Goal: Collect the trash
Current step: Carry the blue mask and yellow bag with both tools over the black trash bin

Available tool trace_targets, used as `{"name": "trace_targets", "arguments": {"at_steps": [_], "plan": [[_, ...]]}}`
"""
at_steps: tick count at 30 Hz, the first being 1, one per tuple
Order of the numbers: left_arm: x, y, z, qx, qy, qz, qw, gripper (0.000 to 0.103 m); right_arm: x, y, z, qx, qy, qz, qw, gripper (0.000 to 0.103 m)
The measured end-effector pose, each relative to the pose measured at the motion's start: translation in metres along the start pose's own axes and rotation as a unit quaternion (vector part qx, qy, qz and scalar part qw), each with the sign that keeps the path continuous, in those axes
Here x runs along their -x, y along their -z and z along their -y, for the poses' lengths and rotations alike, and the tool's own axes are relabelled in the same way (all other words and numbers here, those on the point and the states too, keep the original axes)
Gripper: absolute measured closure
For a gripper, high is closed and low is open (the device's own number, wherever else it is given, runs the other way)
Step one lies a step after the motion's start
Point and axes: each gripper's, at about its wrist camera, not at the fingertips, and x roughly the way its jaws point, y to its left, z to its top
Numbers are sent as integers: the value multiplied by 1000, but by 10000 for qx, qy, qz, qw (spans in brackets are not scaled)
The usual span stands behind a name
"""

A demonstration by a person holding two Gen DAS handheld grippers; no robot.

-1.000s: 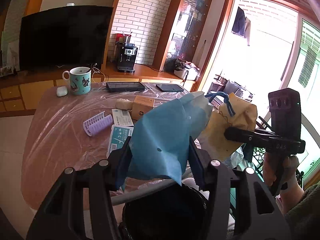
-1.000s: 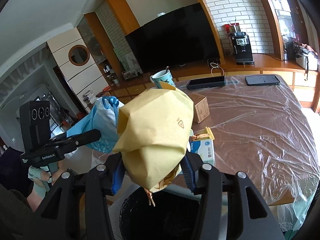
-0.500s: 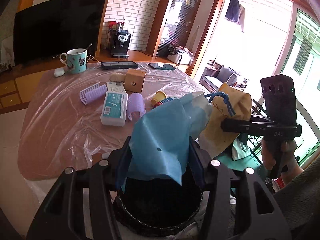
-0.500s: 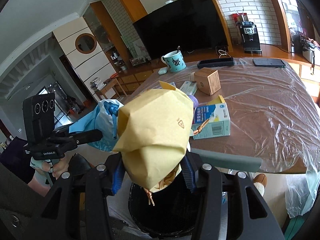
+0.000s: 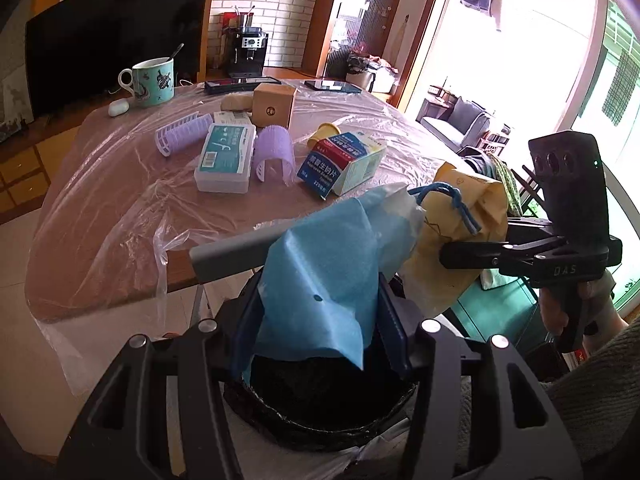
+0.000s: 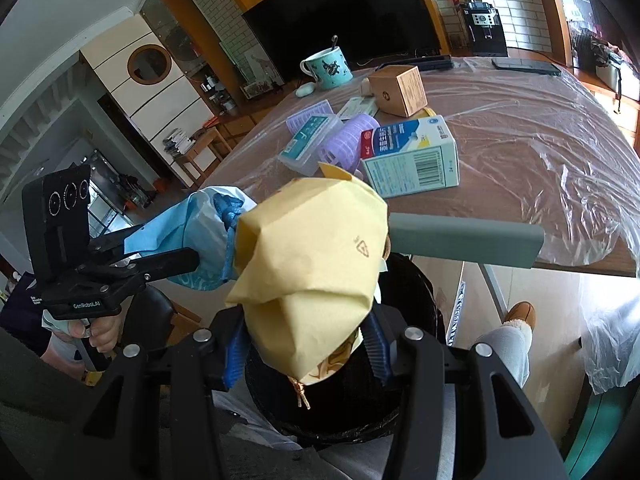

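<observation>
I am holding two pieces of trash over one black-lined bin (image 5: 320, 412): my left gripper (image 5: 316, 320) is clamping a crumpled blue bag (image 5: 320, 272), and my right gripper (image 6: 304, 344) is pinching a crumpled yellow paper bag (image 6: 312, 256) just beside it, the two bags touching. Behind them, the plastic-covered table (image 5: 100, 208) is carrying two lilac hair rollers (image 5: 274, 152), one clear floss box (image 5: 226, 156), one blue-and-white carton (image 5: 344, 164), one small brown box (image 5: 274, 105), one teal mug (image 5: 154, 82) and two dark tablets (image 5: 240, 83).
</observation>
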Motion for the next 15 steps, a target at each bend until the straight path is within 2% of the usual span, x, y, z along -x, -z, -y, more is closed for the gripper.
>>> {"name": "trace_targets", "arguments": {"at_steps": [15], "plan": [[-45,22,3,2,-224,-618,9978,49,-34,15,11,-94,331,-480,9983,55]]}}
